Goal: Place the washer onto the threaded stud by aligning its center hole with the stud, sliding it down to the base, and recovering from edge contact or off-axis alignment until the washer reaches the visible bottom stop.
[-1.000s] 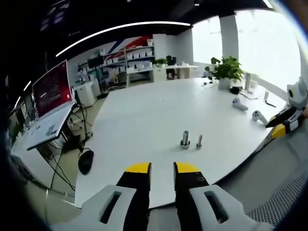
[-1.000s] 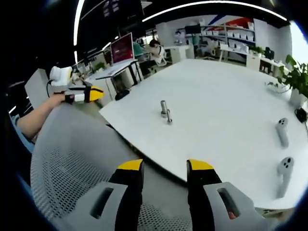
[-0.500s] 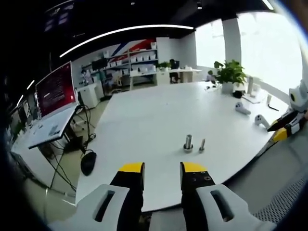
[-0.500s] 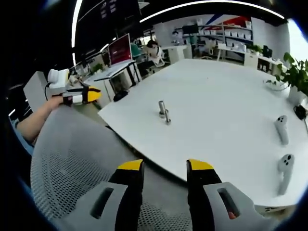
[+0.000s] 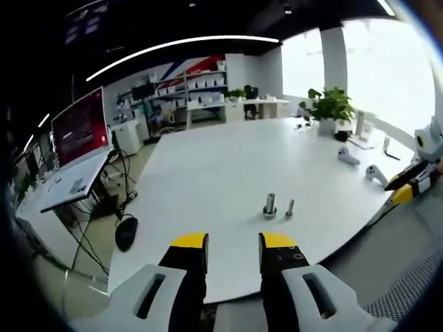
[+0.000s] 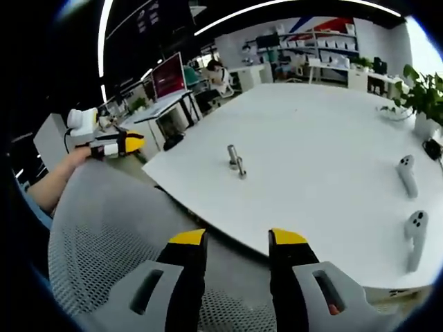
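Since a second ago, the left claw has been opened slightly wider, its yellow-tipped jaws now further apart. The left gripper view has been shifted a little. The right gripper view has been tilted, so the white round desk appears slightly rotated.

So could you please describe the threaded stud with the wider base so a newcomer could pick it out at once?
Start at the big white table and look toward its near edge, just beyond the left gripper. Two small upright metal pieces stand there side by side. The stud is the taller, thicker one with a wider collar at its foot; the bolt beside it is slimmer and shorter.
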`<control>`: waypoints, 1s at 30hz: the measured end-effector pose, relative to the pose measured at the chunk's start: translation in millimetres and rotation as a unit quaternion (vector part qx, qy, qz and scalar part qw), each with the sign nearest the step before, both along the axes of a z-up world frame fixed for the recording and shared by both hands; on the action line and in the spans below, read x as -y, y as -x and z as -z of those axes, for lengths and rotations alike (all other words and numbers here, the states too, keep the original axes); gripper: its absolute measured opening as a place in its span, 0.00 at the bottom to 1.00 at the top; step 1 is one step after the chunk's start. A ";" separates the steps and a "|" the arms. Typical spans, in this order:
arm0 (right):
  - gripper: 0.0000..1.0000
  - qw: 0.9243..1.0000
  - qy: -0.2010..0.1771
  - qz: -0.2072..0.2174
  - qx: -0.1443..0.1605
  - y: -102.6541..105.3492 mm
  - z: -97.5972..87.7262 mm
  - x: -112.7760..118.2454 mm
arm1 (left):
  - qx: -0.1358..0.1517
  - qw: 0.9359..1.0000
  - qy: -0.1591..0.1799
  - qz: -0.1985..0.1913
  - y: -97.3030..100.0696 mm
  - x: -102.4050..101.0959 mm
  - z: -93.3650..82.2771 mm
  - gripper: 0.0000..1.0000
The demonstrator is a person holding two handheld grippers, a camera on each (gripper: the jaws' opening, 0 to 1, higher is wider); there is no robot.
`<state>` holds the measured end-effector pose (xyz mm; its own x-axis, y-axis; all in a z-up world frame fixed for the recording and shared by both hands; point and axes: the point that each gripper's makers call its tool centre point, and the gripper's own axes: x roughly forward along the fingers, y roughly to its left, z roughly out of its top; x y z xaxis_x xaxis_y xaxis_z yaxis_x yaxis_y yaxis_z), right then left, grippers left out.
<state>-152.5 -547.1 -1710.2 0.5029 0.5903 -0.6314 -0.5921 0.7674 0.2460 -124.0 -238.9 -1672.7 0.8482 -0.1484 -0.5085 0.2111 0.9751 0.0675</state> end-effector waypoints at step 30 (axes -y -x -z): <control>0.39 1.000 -0.016 0.018 -0.006 -2.0 -0.5 1.7 | 0.005 1.000 0.002 -0.005 -0.5 -1.8 -1.8 0.29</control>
